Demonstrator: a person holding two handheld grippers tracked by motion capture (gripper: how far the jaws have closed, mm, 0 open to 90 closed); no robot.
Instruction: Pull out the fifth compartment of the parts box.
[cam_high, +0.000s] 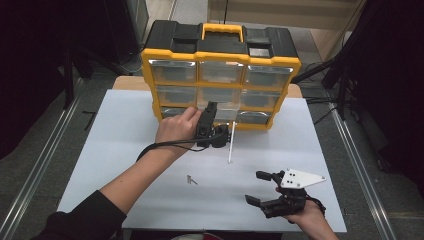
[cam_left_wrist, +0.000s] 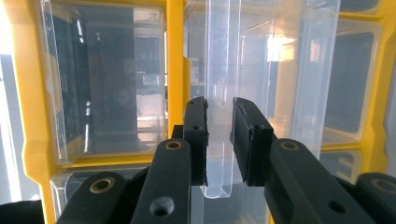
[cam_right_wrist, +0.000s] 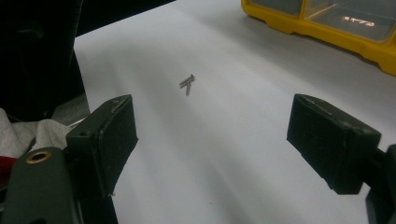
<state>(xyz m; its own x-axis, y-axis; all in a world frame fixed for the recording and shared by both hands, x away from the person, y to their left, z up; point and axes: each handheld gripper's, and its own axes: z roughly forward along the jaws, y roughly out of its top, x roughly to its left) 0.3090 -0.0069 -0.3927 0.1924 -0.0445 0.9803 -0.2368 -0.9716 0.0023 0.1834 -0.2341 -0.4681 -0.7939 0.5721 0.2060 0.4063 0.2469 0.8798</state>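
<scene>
My left tongs (cam_left_wrist: 219, 140) pinch the clear drawer's handle (cam_left_wrist: 219, 93) on the yellow cabinet (cam_high: 220, 55); my right tongs (cam_right_wrist: 210, 140) gape empty, well away from it.

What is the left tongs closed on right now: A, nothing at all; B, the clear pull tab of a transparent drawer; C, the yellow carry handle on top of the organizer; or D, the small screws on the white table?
B: in the left gripper view the left tongs have their pads pressed on the clear pull tab of a transparent drawer in the yellow organizer.
</scene>
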